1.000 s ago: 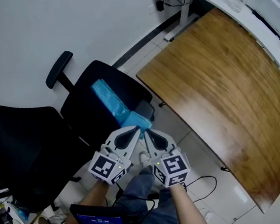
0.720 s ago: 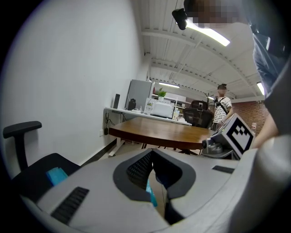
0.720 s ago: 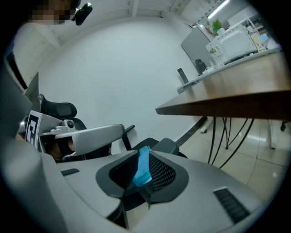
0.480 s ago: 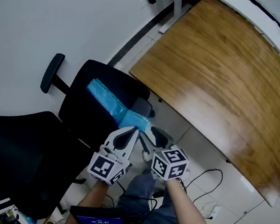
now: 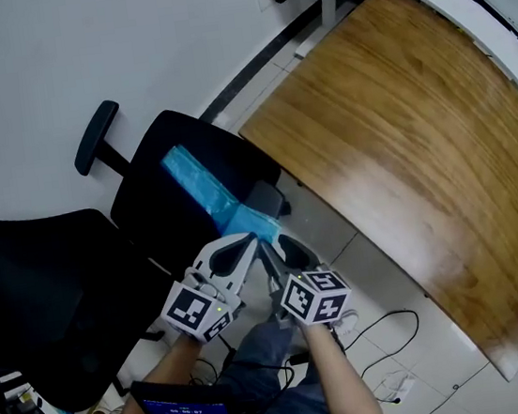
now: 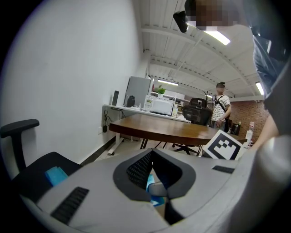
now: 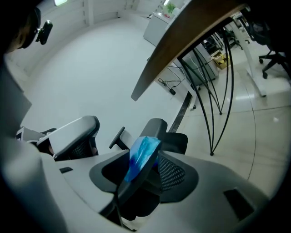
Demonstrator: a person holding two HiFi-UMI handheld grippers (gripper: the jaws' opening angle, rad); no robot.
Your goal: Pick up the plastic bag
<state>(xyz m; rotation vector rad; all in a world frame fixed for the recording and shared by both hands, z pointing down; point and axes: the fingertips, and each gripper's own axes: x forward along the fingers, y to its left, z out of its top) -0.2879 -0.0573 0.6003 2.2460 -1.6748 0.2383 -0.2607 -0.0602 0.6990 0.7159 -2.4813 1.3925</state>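
Now, plastic bag (image 5: 201, 185) in right gripper (image 7: 143, 161)

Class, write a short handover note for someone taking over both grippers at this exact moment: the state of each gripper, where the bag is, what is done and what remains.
Left gripper: jaws together at the tips with blue plastic showing between them. It appears to pinch the near end of the plastic bag.
Right gripper: shut on the same end, with a fold of the bag standing up between its jaws.
Bag: most of it lies along the seat of the black chair; only the near end is in the grippers.
Done: the grasp is made.
Left: raise the bag clear of the seat, probably with both grippers together.
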